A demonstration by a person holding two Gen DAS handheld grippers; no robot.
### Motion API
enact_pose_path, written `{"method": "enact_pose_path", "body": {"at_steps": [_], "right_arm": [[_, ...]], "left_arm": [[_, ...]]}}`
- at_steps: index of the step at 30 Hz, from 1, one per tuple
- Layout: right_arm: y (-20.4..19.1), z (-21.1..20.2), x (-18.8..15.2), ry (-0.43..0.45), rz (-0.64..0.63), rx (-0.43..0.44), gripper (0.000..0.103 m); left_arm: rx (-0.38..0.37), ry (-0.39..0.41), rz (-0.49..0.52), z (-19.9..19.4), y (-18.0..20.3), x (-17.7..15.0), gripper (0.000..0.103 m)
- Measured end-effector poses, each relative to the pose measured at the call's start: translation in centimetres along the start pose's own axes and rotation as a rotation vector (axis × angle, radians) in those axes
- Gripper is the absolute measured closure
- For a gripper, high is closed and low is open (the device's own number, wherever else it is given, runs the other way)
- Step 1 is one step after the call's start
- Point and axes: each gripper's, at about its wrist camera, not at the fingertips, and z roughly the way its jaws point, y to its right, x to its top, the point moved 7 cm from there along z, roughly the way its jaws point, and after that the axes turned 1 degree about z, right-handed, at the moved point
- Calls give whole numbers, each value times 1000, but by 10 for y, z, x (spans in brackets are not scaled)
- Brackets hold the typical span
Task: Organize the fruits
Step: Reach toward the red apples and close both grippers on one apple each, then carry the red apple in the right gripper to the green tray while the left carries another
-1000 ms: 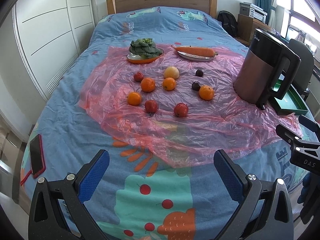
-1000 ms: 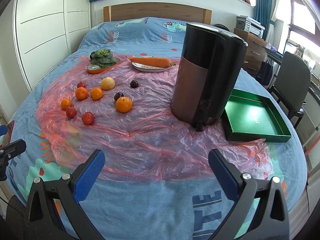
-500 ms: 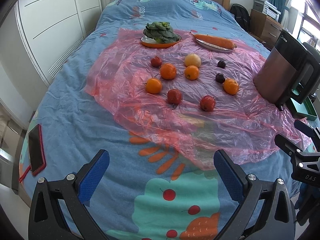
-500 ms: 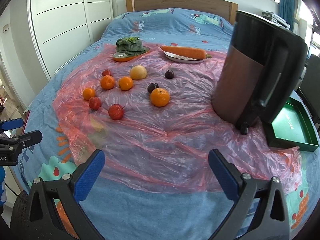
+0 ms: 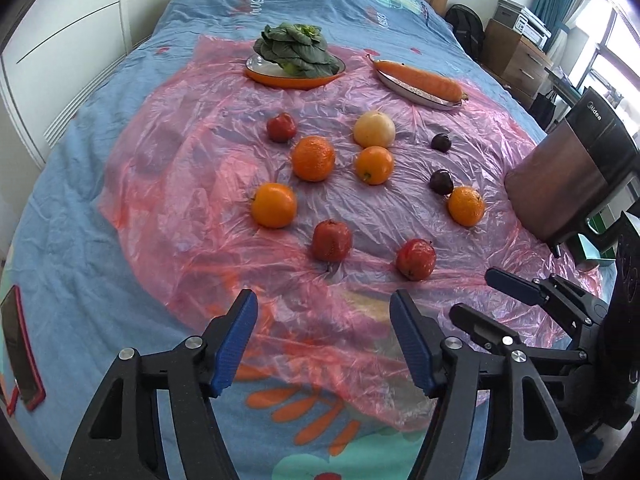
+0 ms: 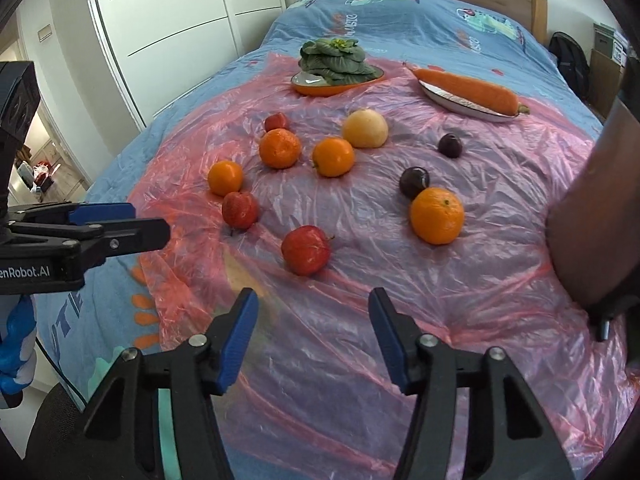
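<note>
We bring both tools nearer fruit since a second ago; left tool [image 5: 324, 336] and right tool [image 6: 312, 334] closing, empty; apple [image 6: 306, 250] nearest, grasp pending.

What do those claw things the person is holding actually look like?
Each claw is a black plastic frame with two angled fingers, each lined with a textured blue pad and joined by silver screws. The right claw looks the same. Seen from the right wrist view, the left one's body carries white lettering ending in "Robot.AI" and a boxy black block at its rear. A blue glove shows below it.
</note>
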Motion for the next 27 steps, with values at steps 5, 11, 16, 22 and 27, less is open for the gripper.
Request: {"method": "enact_pose_path", "body": {"at_steps": [5,11,16,22,27], "right_arm": [[-3,23,10,-26,-22,46,47],[0,42,16,-52,-47,81,57],[-3,53,18,-69,-63,110,57],[-5,60,20,-70,-68,123,70],[-6,62,20,-71,-70,120,70]], "left_arm": [[-27,-43,22,30,8,7,51],[-51,-78,-4,56,6,11,57],[-69,-94,-8,69,6,15,57],[-85,-105,-17,77,4,20,66],[-75,-108,-8,81,2,22,77]]}}
